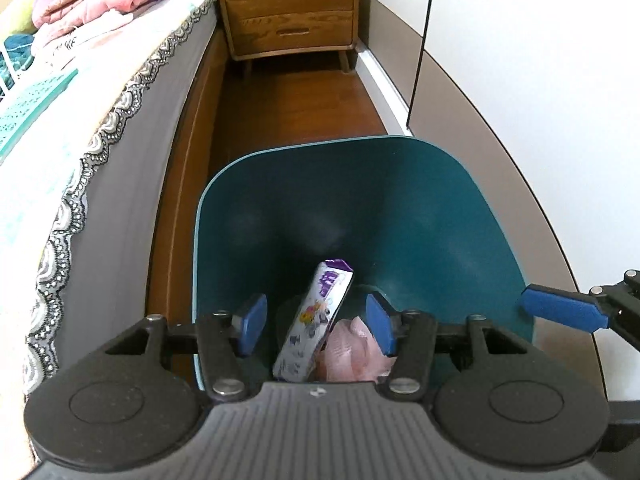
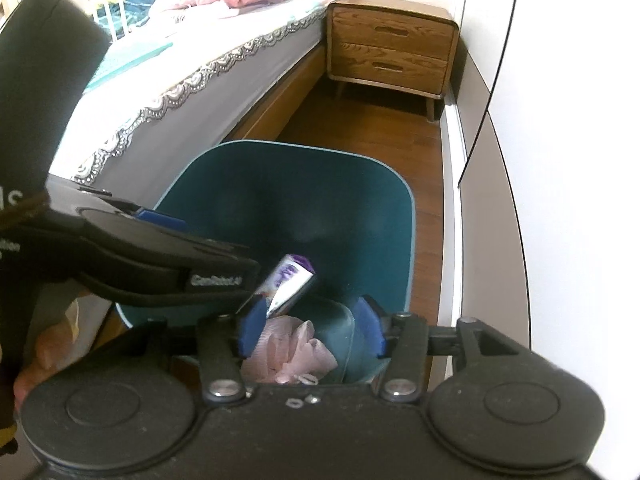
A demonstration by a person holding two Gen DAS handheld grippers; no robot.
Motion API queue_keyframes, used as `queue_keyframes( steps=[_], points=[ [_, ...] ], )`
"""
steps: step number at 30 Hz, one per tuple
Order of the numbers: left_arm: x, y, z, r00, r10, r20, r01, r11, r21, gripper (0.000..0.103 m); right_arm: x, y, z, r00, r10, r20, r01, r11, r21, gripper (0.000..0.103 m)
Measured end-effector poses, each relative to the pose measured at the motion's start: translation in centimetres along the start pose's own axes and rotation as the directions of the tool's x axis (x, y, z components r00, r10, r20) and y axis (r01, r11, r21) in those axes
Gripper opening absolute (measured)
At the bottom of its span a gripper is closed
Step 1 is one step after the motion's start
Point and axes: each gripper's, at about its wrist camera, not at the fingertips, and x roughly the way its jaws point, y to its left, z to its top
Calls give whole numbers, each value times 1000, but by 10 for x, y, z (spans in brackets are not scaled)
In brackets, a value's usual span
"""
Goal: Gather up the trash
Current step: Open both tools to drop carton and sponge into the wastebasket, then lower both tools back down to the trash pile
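A teal bin (image 1: 420, 208) stands on the wooden floor between the bed and the wardrobe, and both grippers hang over its mouth. Inside it a white and purple snack wrapper (image 1: 316, 316) leans upright beside a crumpled pink mesh wad (image 1: 352, 348). My left gripper (image 1: 316, 326) is open above them, its blue pads touching nothing. My right gripper (image 2: 312, 328) is open too, over the pink wad (image 2: 288, 352) and the wrapper (image 2: 288, 280) in the bin (image 2: 320, 184). One blue fingertip (image 1: 560, 312) of the right gripper shows at the left wrist view's right edge.
A bed (image 1: 120, 120) with a lace-edged cover and piled pink clothes runs along the left. A wooden two-drawer nightstand (image 1: 290, 12) stands at the far end of the floor strip (image 1: 288, 100). White wardrobe doors (image 1: 520, 60) line the right. The left gripper's black housing (image 2: 160, 256) crosses the right wrist view.
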Motion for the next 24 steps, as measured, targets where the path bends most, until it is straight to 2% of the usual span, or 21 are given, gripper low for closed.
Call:
queue_keyframes(
  steps=[12,24],
  points=[
    [-45,1,-19,998,-34,53,35,999,-7,54,-33,-4,-19,999,-18,46,15,998,59,59],
    [-73,3,-62,997,-46,58,48,998,-27,54,-58,-1,-57,998,-19,57,13,993,114,64]
  ],
)
